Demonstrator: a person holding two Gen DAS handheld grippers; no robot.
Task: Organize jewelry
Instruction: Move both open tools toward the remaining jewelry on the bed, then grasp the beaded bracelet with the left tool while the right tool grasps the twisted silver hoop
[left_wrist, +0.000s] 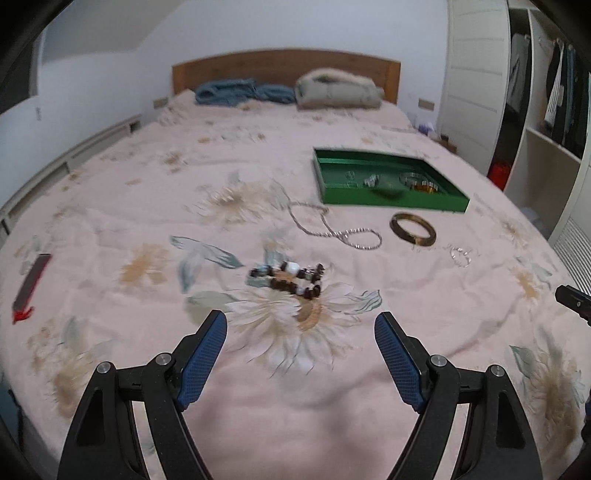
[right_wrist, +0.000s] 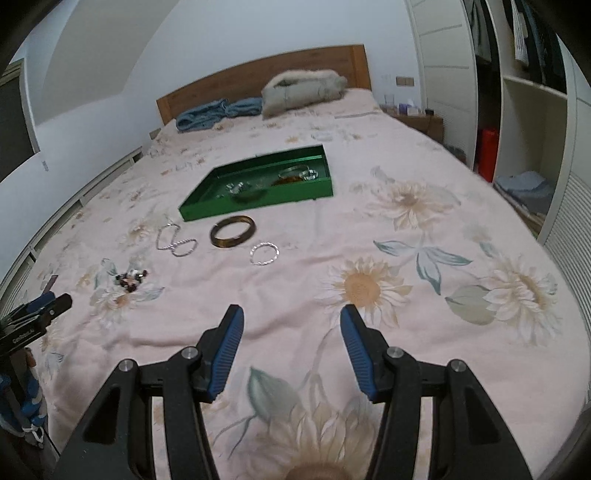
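Left hand-held gripper (left_wrist: 301, 325), jaws wide and empty, faces the beaded bracelet (left_wrist: 286, 278), which lies straight ahead on the bed (left_wrist: 110, 184), its long axis crosswise to the jaws. Right hand-held gripper (right_wrist: 291, 319), partly open and empty, is farther off. Green tray (left_wrist: 391, 201) lies beyond, toward the headboard.

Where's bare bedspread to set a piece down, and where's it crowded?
Free: the bedspread right of the silver ring bangle, and between the green tray and the pillows. Crowded: the strip in front of the tray, with silver chain, brown bangle and beaded bracelet.
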